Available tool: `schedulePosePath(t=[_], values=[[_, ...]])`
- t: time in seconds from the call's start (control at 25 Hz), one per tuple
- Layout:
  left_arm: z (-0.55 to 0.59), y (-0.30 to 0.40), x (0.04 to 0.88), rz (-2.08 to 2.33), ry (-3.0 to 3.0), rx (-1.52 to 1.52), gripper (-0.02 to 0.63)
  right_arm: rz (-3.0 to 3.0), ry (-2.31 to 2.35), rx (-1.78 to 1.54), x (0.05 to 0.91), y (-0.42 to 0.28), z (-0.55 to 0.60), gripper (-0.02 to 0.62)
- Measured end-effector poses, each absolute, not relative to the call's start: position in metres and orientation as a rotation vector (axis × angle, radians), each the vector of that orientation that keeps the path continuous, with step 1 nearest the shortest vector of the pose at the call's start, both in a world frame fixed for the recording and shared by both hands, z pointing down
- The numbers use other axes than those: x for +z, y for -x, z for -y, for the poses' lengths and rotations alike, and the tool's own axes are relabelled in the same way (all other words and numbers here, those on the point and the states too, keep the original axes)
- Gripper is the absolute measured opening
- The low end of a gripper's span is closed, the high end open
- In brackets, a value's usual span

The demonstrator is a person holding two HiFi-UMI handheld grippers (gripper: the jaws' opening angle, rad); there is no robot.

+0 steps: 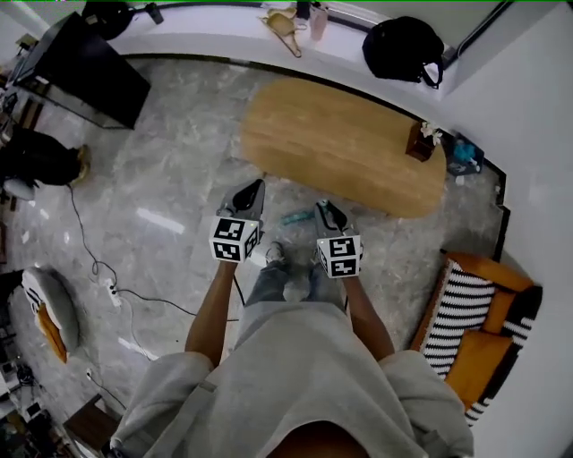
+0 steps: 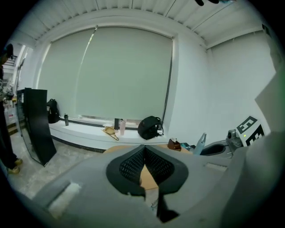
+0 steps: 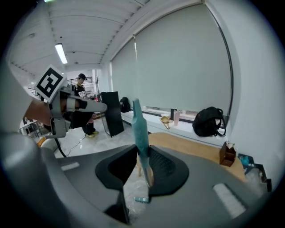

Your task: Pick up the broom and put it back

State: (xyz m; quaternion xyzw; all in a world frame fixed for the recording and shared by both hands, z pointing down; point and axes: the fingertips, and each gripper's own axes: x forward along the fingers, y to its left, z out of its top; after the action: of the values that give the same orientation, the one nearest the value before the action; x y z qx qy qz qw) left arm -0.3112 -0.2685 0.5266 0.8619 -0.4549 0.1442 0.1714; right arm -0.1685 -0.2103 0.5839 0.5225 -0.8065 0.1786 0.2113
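Observation:
My right gripper (image 1: 322, 209) is shut on a slim teal broom handle (image 3: 139, 127), which rises upright from between its jaws in the right gripper view. Seen from the head view, a short teal stretch of the handle (image 1: 295, 217) pokes out to the left of that gripper. The brush end is hidden. My left gripper (image 1: 257, 187) hangs beside it over the floor, its pads (image 2: 133, 162) meeting at the tip with nothing between them. Both grippers point toward the wooden table (image 1: 340, 143). The left gripper view catches the right gripper (image 2: 213, 147) with the handle (image 2: 202, 142) at its right edge.
A small wooden box (image 1: 421, 141) stands at the table's right end. On the window ledge behind it are a black backpack (image 1: 403, 49) and a dustpan-like thing (image 1: 285, 25). A black cabinet (image 1: 81, 67) stands far left, a striped chair (image 1: 474, 322) right, and a cable with a power strip (image 1: 112, 291) lies on the floor.

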Motion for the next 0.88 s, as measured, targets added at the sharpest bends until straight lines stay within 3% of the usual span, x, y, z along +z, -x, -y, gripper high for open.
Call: schedulePosePath(t=[0.44, 0.88], values=[[0.270, 0.281, 0.564, 1.023, -2.540, 0.490, -0.003, 2.043, -1.776, 0.646, 0.606, 0.122, 0.197, 0.087], [0.262, 0.281, 0.609, 1.048, -2.463, 0.558, -0.003, 2.034, -1.690, 0.781, 0.665, 0.111, 0.200, 0.089]])
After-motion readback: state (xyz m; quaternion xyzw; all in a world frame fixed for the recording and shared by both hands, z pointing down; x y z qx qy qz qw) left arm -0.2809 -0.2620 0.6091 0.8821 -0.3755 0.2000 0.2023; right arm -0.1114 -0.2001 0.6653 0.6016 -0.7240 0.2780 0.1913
